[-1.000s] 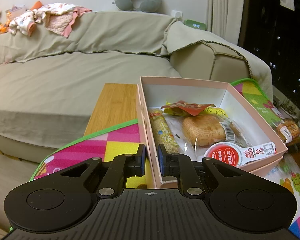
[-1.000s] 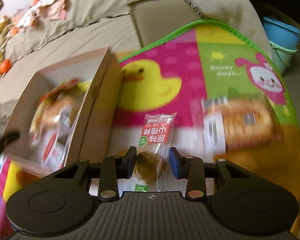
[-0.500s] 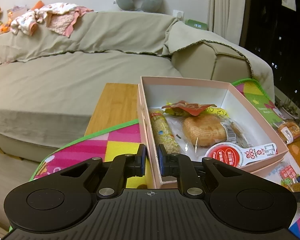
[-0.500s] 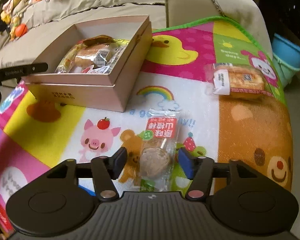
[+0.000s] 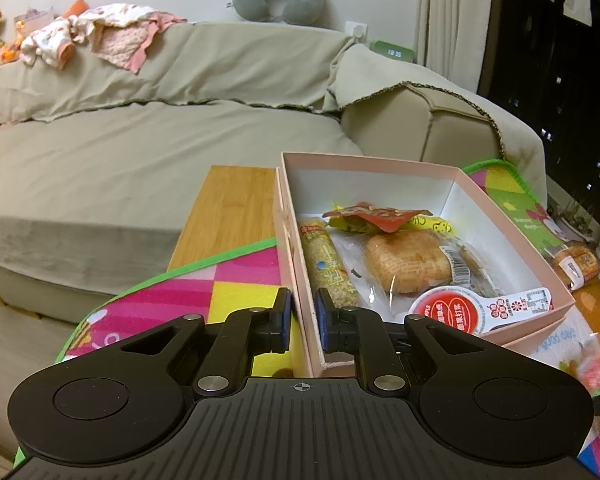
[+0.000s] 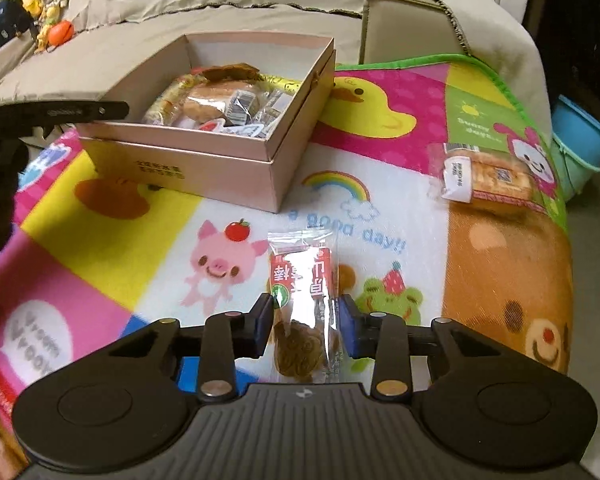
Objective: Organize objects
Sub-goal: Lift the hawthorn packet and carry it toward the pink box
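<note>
Covering the table, the bright cartoon mat point(image 6: 112, 236) fills most of the right wrist view, with the sofa point(image 5: 140, 168) across the top of the left one. At upper centre of the right view the pink box point(image 6: 236, 168) holds wrapped snacks. The left gripper point(image 5: 302, 322) has its fingers clamped on the near box wall, steadying it. At far right a wrapped bun point(image 6: 496, 182) lies on the mat. Low at centre, the right gripper point(image 6: 306, 330) has just been closing its fingers around the lollipop packet point(image 6: 304, 280), pressing its sides. That film is slick and crumples, so it could slide free on the way up, and the loose top could catch on the box rim.
</note>
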Available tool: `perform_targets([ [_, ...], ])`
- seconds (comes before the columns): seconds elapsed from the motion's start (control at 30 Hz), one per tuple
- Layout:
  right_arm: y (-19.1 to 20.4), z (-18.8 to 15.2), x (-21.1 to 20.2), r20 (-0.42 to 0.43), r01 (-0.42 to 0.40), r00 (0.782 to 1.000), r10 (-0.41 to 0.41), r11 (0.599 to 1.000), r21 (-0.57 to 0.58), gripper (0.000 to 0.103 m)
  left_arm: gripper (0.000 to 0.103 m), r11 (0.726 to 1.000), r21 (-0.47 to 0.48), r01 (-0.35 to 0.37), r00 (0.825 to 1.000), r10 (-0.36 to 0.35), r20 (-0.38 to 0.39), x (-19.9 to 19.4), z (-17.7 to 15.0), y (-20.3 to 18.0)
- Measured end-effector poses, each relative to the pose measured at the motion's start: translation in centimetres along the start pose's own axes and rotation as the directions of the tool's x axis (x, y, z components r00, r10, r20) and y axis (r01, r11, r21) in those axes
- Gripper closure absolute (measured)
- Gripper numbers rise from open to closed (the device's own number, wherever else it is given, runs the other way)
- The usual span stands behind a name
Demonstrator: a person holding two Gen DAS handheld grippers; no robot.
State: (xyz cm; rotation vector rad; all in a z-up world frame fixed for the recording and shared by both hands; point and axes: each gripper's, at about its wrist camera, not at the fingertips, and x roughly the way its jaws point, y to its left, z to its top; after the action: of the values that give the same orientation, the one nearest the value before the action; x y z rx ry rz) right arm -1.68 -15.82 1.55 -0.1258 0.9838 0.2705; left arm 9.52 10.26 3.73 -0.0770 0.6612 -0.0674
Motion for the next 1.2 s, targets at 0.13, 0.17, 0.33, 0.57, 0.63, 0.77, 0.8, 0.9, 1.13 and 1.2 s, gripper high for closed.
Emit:
perform_targets([
  [0.13, 0.3, -0.1, -2.3, 0.030, -0.009, 1.000, 0.008, 1.000, 0.010, 0.071, 0.088, 1.000, 0.001, 0.000, 1.000, 0.000, 0.000, 0.0, 0.0, 0.0],
  [0.17, 0.4, 0.0, -3.0, 0.041, -0.009, 0.999, 0.009, 1.000, 0.009, 0.074, 0.088, 1.000, 0.001, 0.000, 1.000, 0.000, 0.000, 0.0, 0.0, 0.0],
  [0.33, 0.8, 1.2, -6.0, 0.118, -0.020, 0.993, 0.020, 1.000, -0.002, 0.086, 0.088, 1.000, -0.004, 0.003, 1.000, -0.003, 0.001, 0.0, 0.0, 0.0],
  [0.57, 0.4, 1.4, -6.6, 0.142, 0.029, 0.989, -0.028, 1.000, -0.008, 0.086, 0.088, 1.000, -0.008, 0.006, 1.000, -0.006, 0.002, 0.1, 0.1, 0.0],
  [0.63, -0.1, 0.8, -6.1, 0.128, 0.031, 0.991, -0.031, 1.000, -0.001, 0.082, 0.088, 1.000, -0.008, 0.007, 1.000, -0.007, 0.001, 0.0, 0.1, 0.0],
  [0.77, -0.1, -0.7, -4.1, 0.086, 0.026, 0.996, -0.025, 1.000, -0.012, 0.047, 0.088, 1.000, -0.004, 0.003, 1.000, -0.003, -0.001, 0.1, 0.1, 0.0],
  [0.8, 0.0, -0.9, -3.5, 0.074, 0.024, 0.997, -0.023, 1.000, -0.017, 0.047, 0.088, 1.000, -0.003, 0.002, 1.000, -0.002, -0.001, 0.0, 0.1, 0.0],
  [0.9, 0.1, -1.4, -1.3, 0.039, 0.030, 0.999, -0.029, 0.999, -0.024, 0.047, 0.088, 1.000, -0.004, 0.002, 1.000, -0.002, 0.000, 0.0, 0.1, 0.0],
  [1.13, -0.7, -1.5, 1.3, 0.001, 0.011, 1.000, -0.011, 0.999, 0.038, 0.048, 0.088, 1.000, -0.004, 0.003, 1.000, -0.003, 0.000, 0.1, 0.0, 0.0],
  [1.2, 0.0, -1.7, 0.9, -0.009, -0.012, 1.000, 0.012, 1.000, 0.009, 0.060, 0.088, 1.000, -0.006, 0.002, 1.000, -0.002, 0.000, 0.1, 0.0, 0.0],
])
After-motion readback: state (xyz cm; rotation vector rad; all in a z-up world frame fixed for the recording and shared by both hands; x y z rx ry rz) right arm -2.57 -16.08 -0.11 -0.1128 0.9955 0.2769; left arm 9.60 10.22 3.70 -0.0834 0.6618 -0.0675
